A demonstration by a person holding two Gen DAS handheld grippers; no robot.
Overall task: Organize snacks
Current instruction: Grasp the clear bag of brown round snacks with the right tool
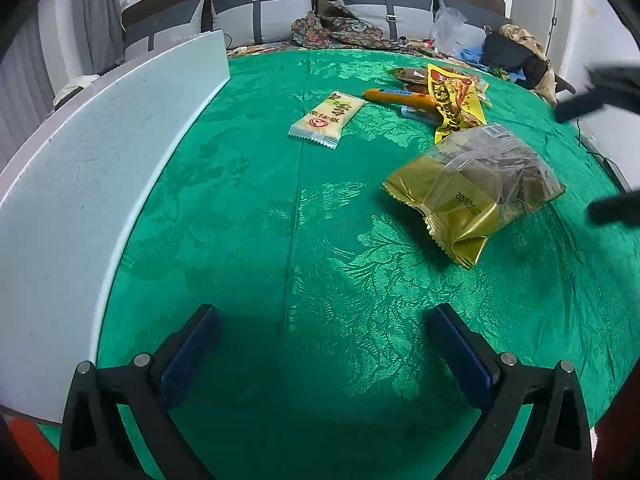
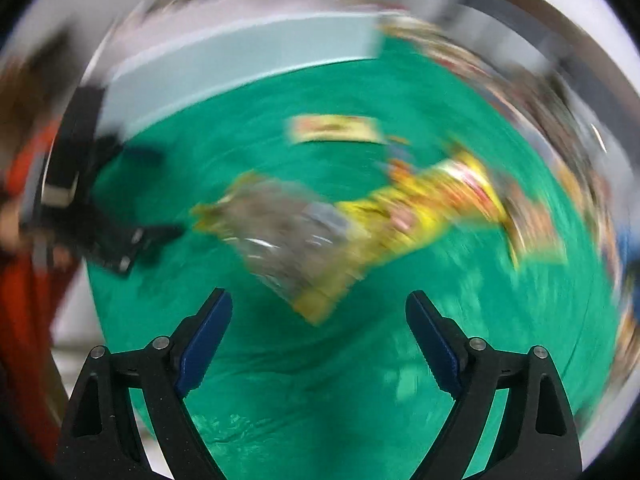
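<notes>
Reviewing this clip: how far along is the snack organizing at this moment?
Nothing looks sorted yet. The gold-and-clear packet, cream wafer packet, orange sausage and yellow packet all lie loose on the green cloth. Nothing is in hand: the left gripper and right gripper both have open, empty jaws. All the snacks remain to be sorted; the white panel stands alongside.

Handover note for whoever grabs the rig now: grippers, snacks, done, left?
Left gripper: open, empty, over the green tablecloth.
Right gripper: open, empty; its view is blurred.
Snacks all loose on the cloth: gold and clear cake bag, pale cream biscuit packet, orange sausage stick, yellow printed pouch.
White box wall at the left; inside hidden.
Done: nothing visible. Left: all four.
</notes>
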